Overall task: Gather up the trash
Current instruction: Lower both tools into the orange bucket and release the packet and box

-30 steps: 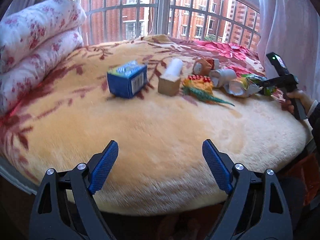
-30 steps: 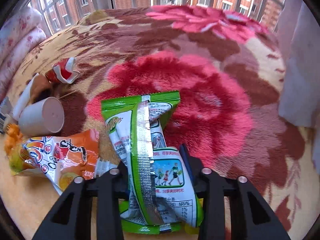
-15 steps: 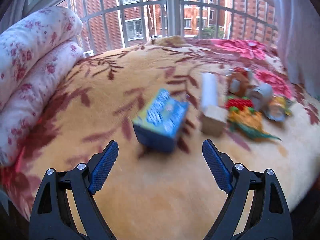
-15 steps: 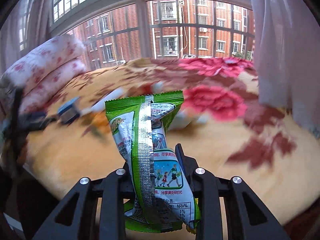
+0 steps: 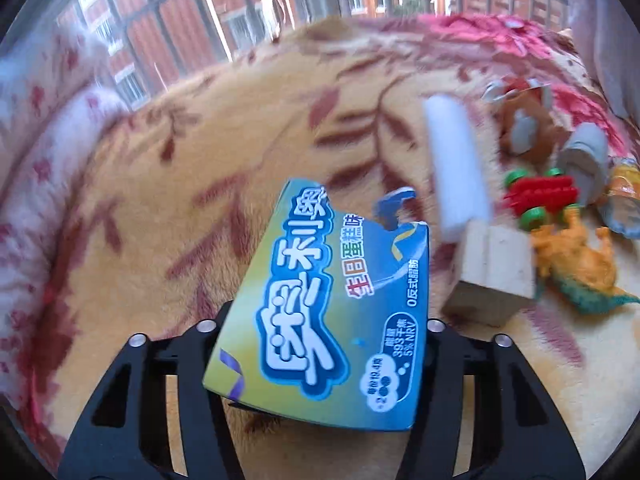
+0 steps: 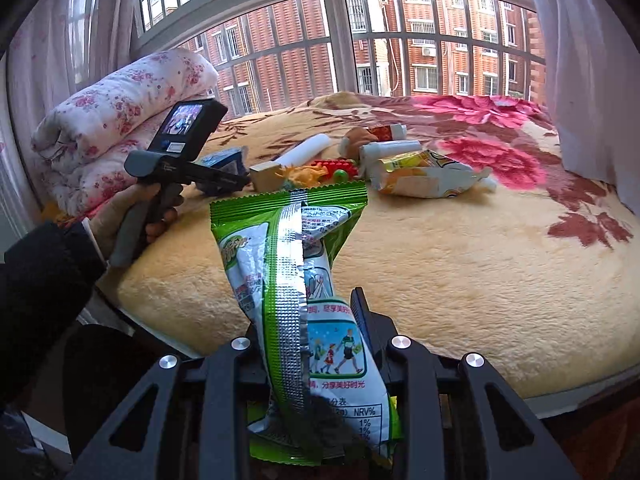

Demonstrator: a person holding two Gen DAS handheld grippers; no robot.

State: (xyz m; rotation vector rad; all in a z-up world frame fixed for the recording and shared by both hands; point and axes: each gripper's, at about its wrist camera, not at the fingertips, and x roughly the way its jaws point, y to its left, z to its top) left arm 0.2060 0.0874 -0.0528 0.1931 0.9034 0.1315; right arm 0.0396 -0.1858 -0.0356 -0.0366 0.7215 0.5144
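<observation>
Broadly, a bedroom by a big barred window.
Surface: a bed under a plush yellow blanket [image 6: 460, 264] with red flowers.
Bedding: a folded floral quilt [image 6: 116, 120] at the bed's far left edge.
Room: window bars [image 6: 340, 40] with brick buildings outside; a white curtain [image 6: 592, 72] on the right.
Left gripper [image 5: 320, 344]: jaws closing around a blue snack box [image 5: 324, 304]; whether the pads press yet is unclear.
Right gripper [image 6: 316, 364]: narrow, clamped on a green snack bag [image 6: 296, 288], held upright at the bed's near edge.
Clutter: an orange wrapper [image 6: 420, 178], white tube [image 5: 456, 168], wooden block [image 5: 496, 272], toy dinosaur [image 5: 576, 264] and paper cup [image 5: 584, 160] lie near one another mid-bed.
Hand [image 6: 128, 216]: holds the left gripper's handle; dark sleeve [image 6: 44, 276] behind.
</observation>
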